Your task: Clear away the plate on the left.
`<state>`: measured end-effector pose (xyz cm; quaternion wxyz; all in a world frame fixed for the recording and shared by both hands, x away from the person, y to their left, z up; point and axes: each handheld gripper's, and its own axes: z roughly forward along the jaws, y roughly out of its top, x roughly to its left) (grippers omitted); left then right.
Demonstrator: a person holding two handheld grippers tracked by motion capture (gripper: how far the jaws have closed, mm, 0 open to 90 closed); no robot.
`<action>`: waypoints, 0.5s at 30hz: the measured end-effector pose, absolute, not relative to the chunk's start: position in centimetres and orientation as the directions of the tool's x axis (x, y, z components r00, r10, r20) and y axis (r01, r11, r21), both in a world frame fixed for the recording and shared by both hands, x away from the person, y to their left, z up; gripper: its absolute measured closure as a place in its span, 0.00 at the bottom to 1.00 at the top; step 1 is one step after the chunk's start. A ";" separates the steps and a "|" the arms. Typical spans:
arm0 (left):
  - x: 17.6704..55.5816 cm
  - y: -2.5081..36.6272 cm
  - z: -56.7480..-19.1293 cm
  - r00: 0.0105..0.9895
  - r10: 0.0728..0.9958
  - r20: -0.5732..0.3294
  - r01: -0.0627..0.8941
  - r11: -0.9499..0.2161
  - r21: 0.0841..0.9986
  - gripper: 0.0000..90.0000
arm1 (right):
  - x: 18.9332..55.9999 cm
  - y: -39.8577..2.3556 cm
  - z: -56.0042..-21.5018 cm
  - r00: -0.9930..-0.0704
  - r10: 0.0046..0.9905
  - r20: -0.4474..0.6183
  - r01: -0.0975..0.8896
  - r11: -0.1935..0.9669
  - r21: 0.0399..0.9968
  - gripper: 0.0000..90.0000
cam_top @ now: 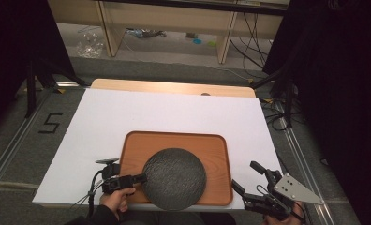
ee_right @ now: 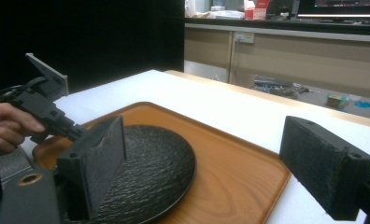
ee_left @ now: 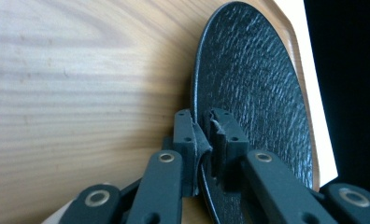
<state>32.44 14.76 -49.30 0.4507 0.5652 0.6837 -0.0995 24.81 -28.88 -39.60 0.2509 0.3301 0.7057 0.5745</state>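
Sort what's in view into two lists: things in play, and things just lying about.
In play:
- black plate, its rim clamped in the left gripper
- wooden tray under the plate
- right gripper, jaws open, beside the tray

Lying about:
- plastic wrap on the floor
- cables
- shelf legs

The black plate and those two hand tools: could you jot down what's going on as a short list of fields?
plate: black plate, round, rough surface, lying on the wooden tray
tray: on a white sheet covering the table
left gripper: shut on the plate's left rim
right gripper: open, holding nothing, to the right of the tray
person: a hand on each tool
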 end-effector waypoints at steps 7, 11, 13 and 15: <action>33.8 14.6 -49.0 0.094 0.720 -0.687 0.850 0.301 0.432 0.91 | 24.9 -28.8 -39.7 -0.654 0.756 0.024 0.168 0.115 0.979 0.17; 33.7 14.6 -48.9 0.095 0.727 -0.681 0.847 0.301 0.439 0.91 | 24.9 -28.8 -39.7 -0.657 0.754 0.030 0.176 0.115 0.978 0.17; 33.7 14.8 -48.8 0.112 0.734 -0.670 0.842 0.287 0.456 0.92 | 24.9 -28.8 -39.7 -0.658 0.753 0.027 0.175 0.118 0.977 0.17; 33.8 14.9 -48.5 0.117 0.753 -0.647 0.830 0.283 0.480 0.93 | 24.8 -28.8 -39.7 -0.657 0.754 0.026 0.170 0.114 0.979 0.17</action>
